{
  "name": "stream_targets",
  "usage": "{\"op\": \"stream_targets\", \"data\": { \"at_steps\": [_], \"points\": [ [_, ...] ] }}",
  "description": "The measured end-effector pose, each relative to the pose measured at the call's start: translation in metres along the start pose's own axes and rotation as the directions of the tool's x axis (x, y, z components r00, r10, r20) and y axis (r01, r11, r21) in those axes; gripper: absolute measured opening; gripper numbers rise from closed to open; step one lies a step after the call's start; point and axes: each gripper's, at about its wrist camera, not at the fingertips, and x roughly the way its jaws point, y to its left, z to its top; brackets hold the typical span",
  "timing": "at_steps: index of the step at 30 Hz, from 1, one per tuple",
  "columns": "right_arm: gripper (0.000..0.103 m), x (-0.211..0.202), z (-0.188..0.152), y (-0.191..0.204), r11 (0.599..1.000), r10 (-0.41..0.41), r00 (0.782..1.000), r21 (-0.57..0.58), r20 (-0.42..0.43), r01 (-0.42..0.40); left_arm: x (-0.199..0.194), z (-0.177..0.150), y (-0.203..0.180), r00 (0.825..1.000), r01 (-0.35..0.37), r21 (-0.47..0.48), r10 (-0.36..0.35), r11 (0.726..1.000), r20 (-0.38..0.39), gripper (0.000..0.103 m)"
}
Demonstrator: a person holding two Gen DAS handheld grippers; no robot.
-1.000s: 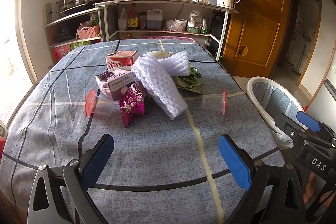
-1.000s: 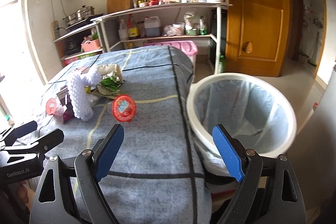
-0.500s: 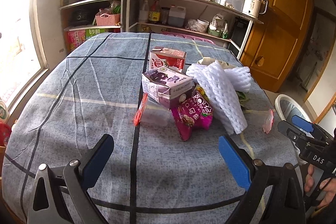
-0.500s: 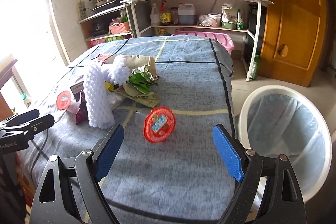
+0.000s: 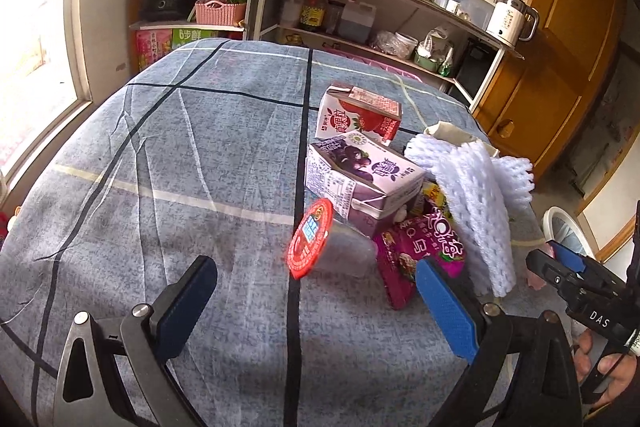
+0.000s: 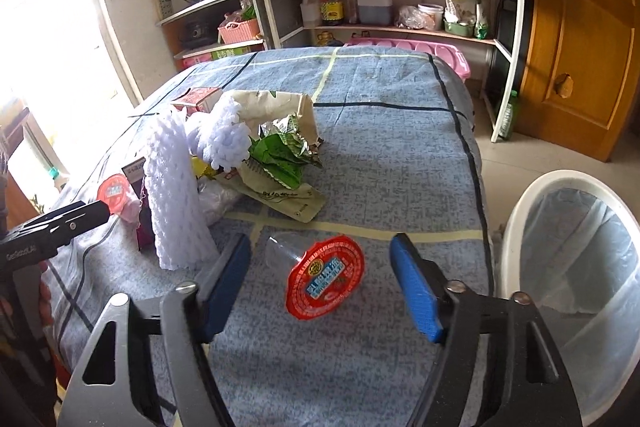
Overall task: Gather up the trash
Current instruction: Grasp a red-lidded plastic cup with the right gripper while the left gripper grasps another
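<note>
My right hand-held gripper [image 6: 320, 275] points down at a clear jelly cup with a red lid [image 6: 325, 275] lying on its side on the blue checked surface [image 6: 380, 147]. The cup sits between the two blue pads; the jaws are closing, but the pads are not on it, with cloth showing on both sides. Just right of the surface stands a white bin [image 6: 568, 267] lined with a clear bag.

My left hand-held gripper [image 5: 316, 295] has its jaws spread wide and holds nothing. Ahead of it lies a second clear cup with a red lid [image 5: 311, 239], also on its side, apart from both pads. Behind that cup sit a purple drink carton [image 5: 360, 171] and a red drink carton [image 5: 360, 117], the purple one nearer. To their right are a magenta snack packet [image 5: 416, 251] and white foam netting [image 5: 472, 195], the netting draped over the pile. From the right camera I also see a crumpled paper bag with green leaves [image 6: 280, 155] beside the netting.
</note>
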Motion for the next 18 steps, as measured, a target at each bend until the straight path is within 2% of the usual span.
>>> {"op": "stream_targets", "data": {
  "at_steps": [2,5,8,11,16,18],
  "points": [
    [0.060,0.004,0.000,0.001,1.000,0.006,1.000,0.002,-0.011,-0.006,0.006,0.003,0.004,1.000,0.016,-0.022,-0.016,1.000,-0.015,0.095],
    [0.049,0.008,0.000,0.000,1.000,0.011,1.000,0.012,-0.017,-0.010,0.014,0.009,0.001,1.000,0.011,0.004,-0.011,1.000,-0.012,0.095],
    [0.049,0.009,0.000,0.001,1.000,0.016,1.000,0.012,-0.018,-0.016,0.024,0.011,-0.004,0.999,-0.012,0.039,0.013,0.999,-0.030,0.092],
    [0.049,0.009,-0.001,0.002,1.000,0.016,1.000,0.014,-0.015,-0.016,0.029,0.009,-0.005,0.999,0.002,0.041,0.000,0.999,-0.041,0.085],
    [0.047,0.009,-0.002,0.000,0.999,0.024,1.000,0.031,-0.008,-0.023,0.033,0.009,-0.007,0.999,0.009,0.041,-0.007,0.999,-0.050,0.058],
    [0.047,0.009,-0.002,0.000,0.999,0.022,1.000,0.028,-0.007,-0.022,0.032,0.008,-0.008,0.999,0.008,0.043,-0.006,0.999,-0.048,0.053]
  ]
}}
